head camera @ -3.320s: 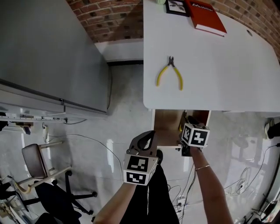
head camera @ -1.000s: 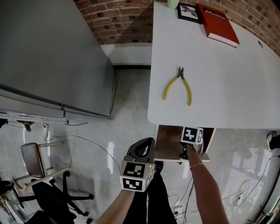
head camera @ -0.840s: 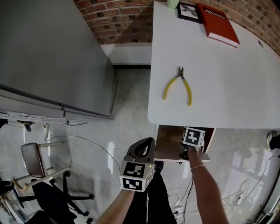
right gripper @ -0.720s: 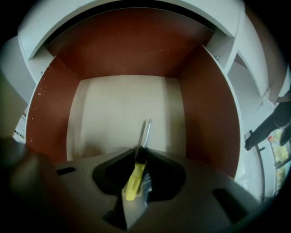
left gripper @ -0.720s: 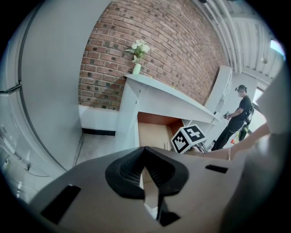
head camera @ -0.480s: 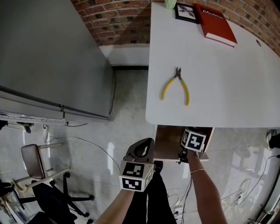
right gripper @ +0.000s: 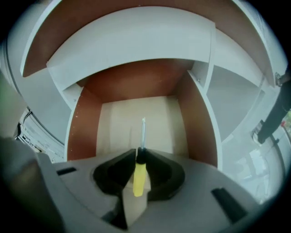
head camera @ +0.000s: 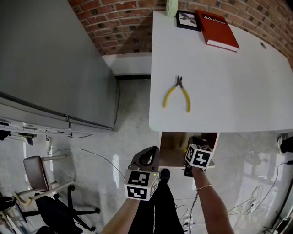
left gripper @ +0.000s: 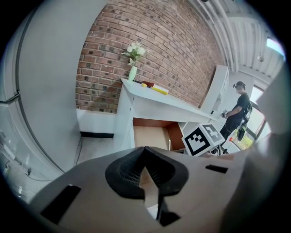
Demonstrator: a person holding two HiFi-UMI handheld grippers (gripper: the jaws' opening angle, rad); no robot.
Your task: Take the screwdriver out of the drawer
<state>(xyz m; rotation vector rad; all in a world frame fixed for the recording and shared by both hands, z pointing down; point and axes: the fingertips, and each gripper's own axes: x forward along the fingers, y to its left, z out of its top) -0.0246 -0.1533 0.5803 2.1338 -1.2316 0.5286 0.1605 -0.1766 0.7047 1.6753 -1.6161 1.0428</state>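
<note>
The drawer [head camera: 170,147] stands pulled out under the white table's near edge, its wooden floor [right gripper: 136,116] bare. My right gripper [right gripper: 140,154] hangs over it, and its jaws have just been closing with the screwdriver between them. They are shut on the yellow handle [right gripper: 138,177], and the metal shaft [right gripper: 143,132] points forward into the drawer. In the head view the right gripper [head camera: 196,147] sits over the drawer's right part; the screwdriver is hidden there. My left gripper [head camera: 149,155] is held off the drawer's left front, shut and holding nothing [left gripper: 145,151].
On the white table [head camera: 238,87] lie yellow-handled pliers [head camera: 176,92], a red book [head camera: 217,23], a framed picture [head camera: 186,19] and a pale vase [head camera: 171,6]. A grey cabinet [head camera: 46,59] stands left. An office chair [head camera: 46,183] and cables are on the floor. A person [left gripper: 238,111] stands far right.
The right gripper has risen a little over the drawer and tilted, its marker cube turning. The left gripper has stayed where it was. The head view has shifted slightly.
</note>
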